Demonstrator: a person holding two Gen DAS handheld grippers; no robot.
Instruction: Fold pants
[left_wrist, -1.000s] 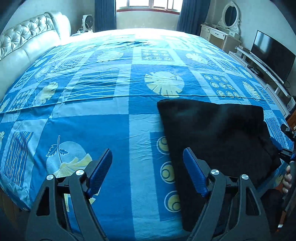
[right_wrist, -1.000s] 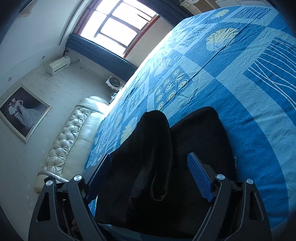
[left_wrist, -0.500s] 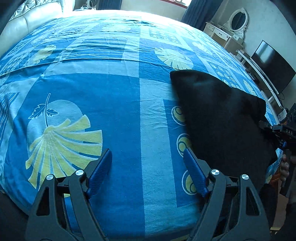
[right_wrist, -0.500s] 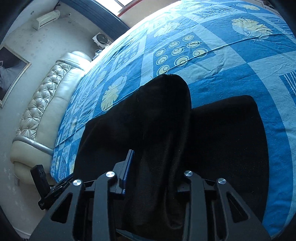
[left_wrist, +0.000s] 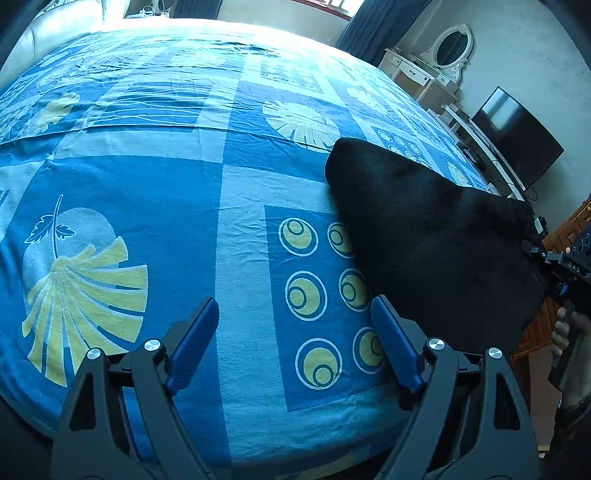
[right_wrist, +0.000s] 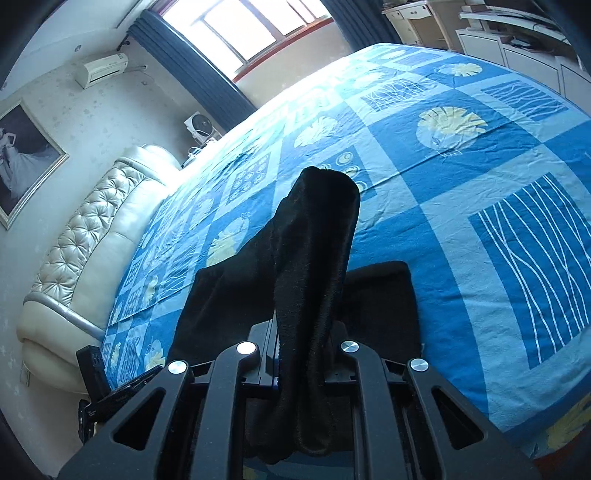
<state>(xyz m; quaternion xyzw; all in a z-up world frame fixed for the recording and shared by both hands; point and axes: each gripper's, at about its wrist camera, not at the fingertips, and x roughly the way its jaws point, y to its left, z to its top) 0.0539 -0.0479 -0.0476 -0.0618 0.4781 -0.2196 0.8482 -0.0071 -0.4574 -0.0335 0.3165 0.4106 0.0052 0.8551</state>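
Bedroom light pours over a wide bed (left_wrist: 155, 192) in a blue patterned sheet, and that's our folding surface. On it, toward the near edge, lie the black pants (left_wrist: 436, 236), partly doubled over, with one section pulled up off the sheet into a tall dark ridge in the right wrist view.

We've got that ridge in the right gripper (right_wrist: 301, 354): its fingers have just been closing and now sit pressed together on a thick bunch of the black cloth, pinching it. The rest of the pants lies flat on the bed under the raised fold.

Our left gripper (left_wrist: 291, 347) hangs over bare sheet just beside the pants, its blue fingers (left_wrist: 192, 343) spread wide with nothing between them. It isn't touching the cloth.

Further out we see a tufted headboard (right_wrist: 85, 236), a window (right_wrist: 240, 29) and a dark television (left_wrist: 517, 136).

Now the risks, as we judge them. That pinch holds a bunch, so layers could slip out unevenly and spoil the fold line. With only one side held, the flat part may drag across the sheet. It sits near the bed's edge too, so a pull that way could tip it off.
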